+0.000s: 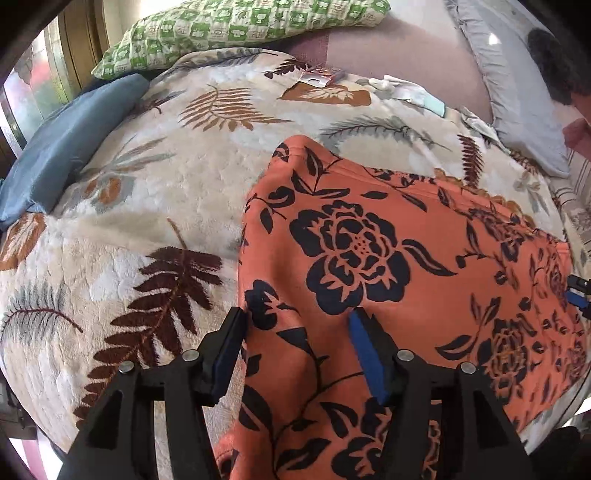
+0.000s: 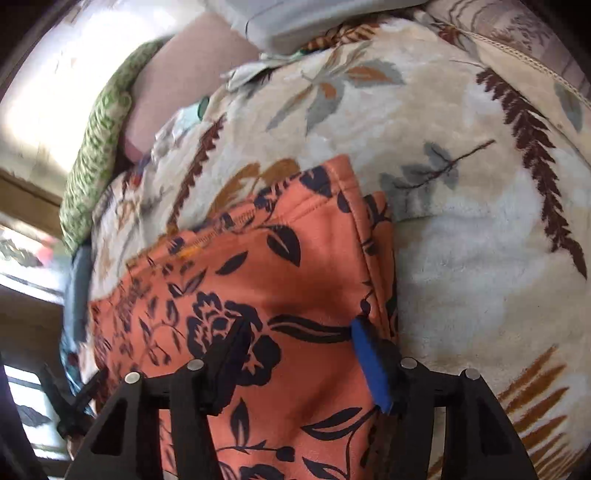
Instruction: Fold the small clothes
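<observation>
Garment (image 1: 388, 258): orange cloth with a dark flower print, spread on the blanket (image 1: 147, 206) of a bed, right of centre in the left view. Near part rumpled and drooping toward the camera; far edge hemmed. Appears partly laid out for folding.

Left gripper (image 1: 297, 350): jaws released, wide apart, straddling the garment's left near edge; one finger over the blanket, the other over the cloth. Grasping nothing. Likely placed to catch that edge.

Right gripper (image 2: 295, 354): jaws released, over the garment's right side near the doubled hem. Grasping nothing. View blurred.

Blanket: cream plush with leaf print; it carries the garment.

Pillow (image 1: 240, 29): green check, far left. Blue cushion (image 1: 66, 155): left edge. Grey pillow (image 1: 517, 103): far right.

Small packet (image 1: 321, 75): red and silver, far on the blanket. Writing too small to read. No other labels legible.
</observation>
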A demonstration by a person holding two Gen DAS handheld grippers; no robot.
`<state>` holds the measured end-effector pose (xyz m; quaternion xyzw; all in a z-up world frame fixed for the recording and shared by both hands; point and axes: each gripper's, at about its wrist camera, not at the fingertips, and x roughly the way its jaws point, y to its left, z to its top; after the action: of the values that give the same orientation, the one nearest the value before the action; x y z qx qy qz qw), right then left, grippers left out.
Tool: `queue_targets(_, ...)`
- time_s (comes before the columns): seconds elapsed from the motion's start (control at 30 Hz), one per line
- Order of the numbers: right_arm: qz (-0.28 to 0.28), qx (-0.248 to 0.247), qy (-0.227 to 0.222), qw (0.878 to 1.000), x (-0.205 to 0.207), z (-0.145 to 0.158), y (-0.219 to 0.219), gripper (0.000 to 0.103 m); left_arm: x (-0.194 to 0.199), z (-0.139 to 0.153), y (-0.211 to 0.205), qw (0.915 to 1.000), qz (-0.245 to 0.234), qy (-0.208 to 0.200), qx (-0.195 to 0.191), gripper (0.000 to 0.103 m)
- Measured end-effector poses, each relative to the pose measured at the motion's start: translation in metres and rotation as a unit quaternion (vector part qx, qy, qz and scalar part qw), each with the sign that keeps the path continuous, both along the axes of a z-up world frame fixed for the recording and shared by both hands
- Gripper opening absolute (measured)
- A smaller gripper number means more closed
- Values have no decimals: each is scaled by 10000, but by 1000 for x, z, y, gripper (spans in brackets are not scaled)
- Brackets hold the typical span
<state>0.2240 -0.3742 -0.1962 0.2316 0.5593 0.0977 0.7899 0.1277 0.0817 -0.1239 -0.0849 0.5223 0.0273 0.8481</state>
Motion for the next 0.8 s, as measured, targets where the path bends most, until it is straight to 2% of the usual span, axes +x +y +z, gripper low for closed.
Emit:
queue_targets(0.03, 101, -184, -158, 9997, -3, 14, 7, 64, -5, 11, 4, 9996, 58, -217, -141, 60)
queue_targets(0.1, 494, -490, -592, 9958, -11, 39, 27, 65, -8, 28, 1, 9985, 63, -539, 94, 61)
queue_targets(0.17, 782, -213, -823, 9933, -15, 51, 40, 70, 1, 28, -3, 9984, -21, -540, 171, 61)
queue_targets(0.23, 809, -220, -816, 9931, -10, 43, 47, 73, 21, 13, -4, 9993, 12, -263, 275, 61)
queue_targets(0.3, 647, -563, -272, 9959, 5, 4, 40, 73, 46, -21, 0, 9967, 180, 602, 518, 67)
queue_targets(0.33, 461, -551, 15, 9974, 11, -16, 33, 73, 49, -25, 5, 9968, 321, 635, 351, 70)
queue_targets(0.37, 278, -412, -139, 9987, 9, -12, 29, 74, 49, -20, 7, 9967, 382, 622, 340, 70)
queue_targets(0.47, 571, -563, -343, 9962, 7, 15, 45, 74, 49, -15, -4, 9955, 157, 526, 770, 70)
queue_targets(0.53, 740, -592, -607, 9936, 9, 32, 54, 74, 48, -17, -4, 9956, 156, 483, 790, 70)
queue_targets(0.6, 684, -551, -842, 9926, 17, 40, 55, 75, 48, -17, -1, 9962, 251, 490, 672, 71)
queue_targets(0.67, 452, -589, -675, 9949, 32, 23, 49, 82, 48, -19, 0, 9963, 250, 499, 649, 71)
queue_targets(0.73, 343, -614, -139, 9974, 46, -18, 39, 83, 49, -21, 1, 9963, 245, 522, 632, 72)
queue_targets(0.8, 319, -703, -461, 9959, 40, -9, 43, 86, 48, -20, 1, 9964, 254, 538, 610, 72)
